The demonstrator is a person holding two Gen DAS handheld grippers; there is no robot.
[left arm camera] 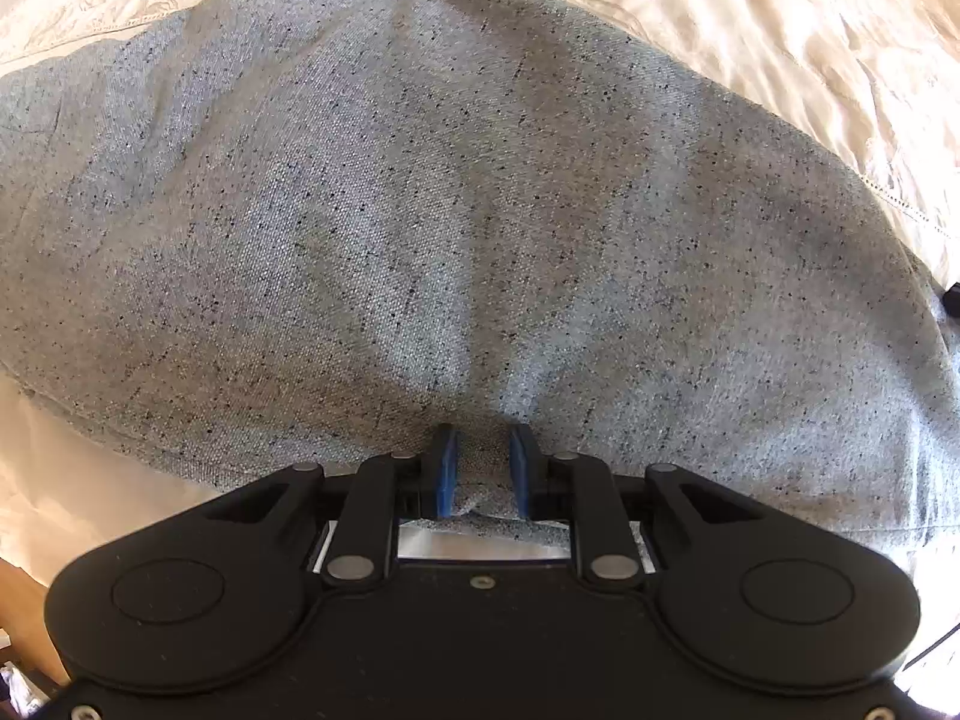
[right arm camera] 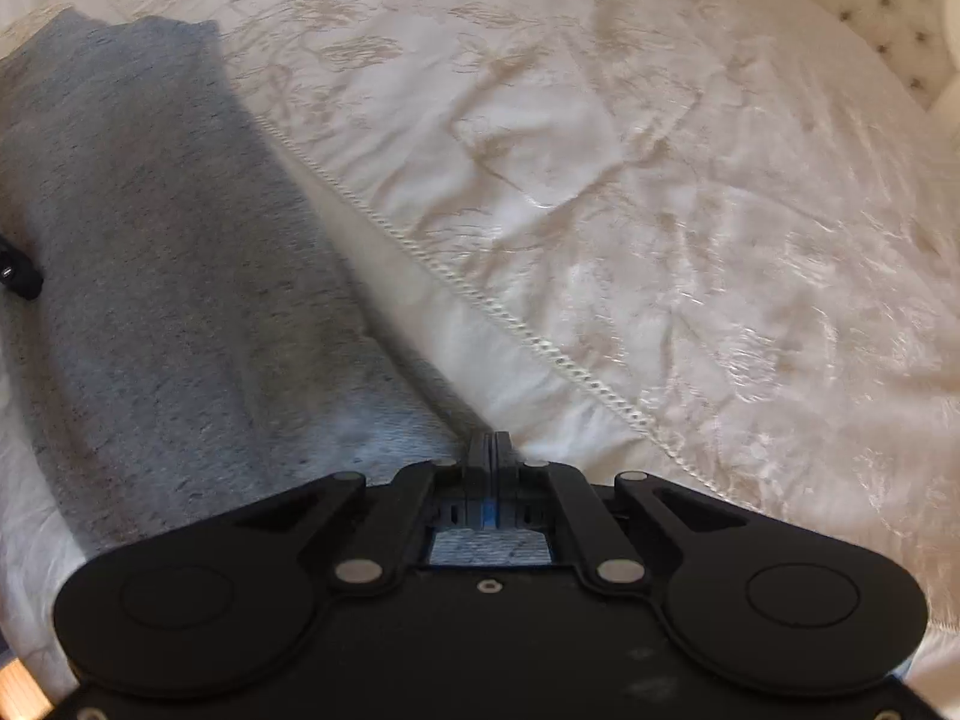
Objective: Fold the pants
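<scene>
The grey speckled pants (left arm camera: 456, 210) lie spread on a cream bedspread and fill most of the left wrist view. My left gripper (left arm camera: 483, 468) has its blue pads a small way apart, with a bunched fold of the pants' near edge between them. In the right wrist view the pants (right arm camera: 150, 252) run along the left side. My right gripper (right arm camera: 493, 450) has its fingers pressed together at the pants' near right edge, and grey fabric shows just behind the fingers.
The cream embroidered bedspread (right arm camera: 630, 180) with a corded seam (right arm camera: 480, 300) spreads to the right. A tufted headboard (right arm camera: 888, 6) stands at the far right corner. The tip of the other gripper (right arm camera: 18, 270) shows at the left edge. Wooden floor (left arm camera: 24, 612) shows lower left.
</scene>
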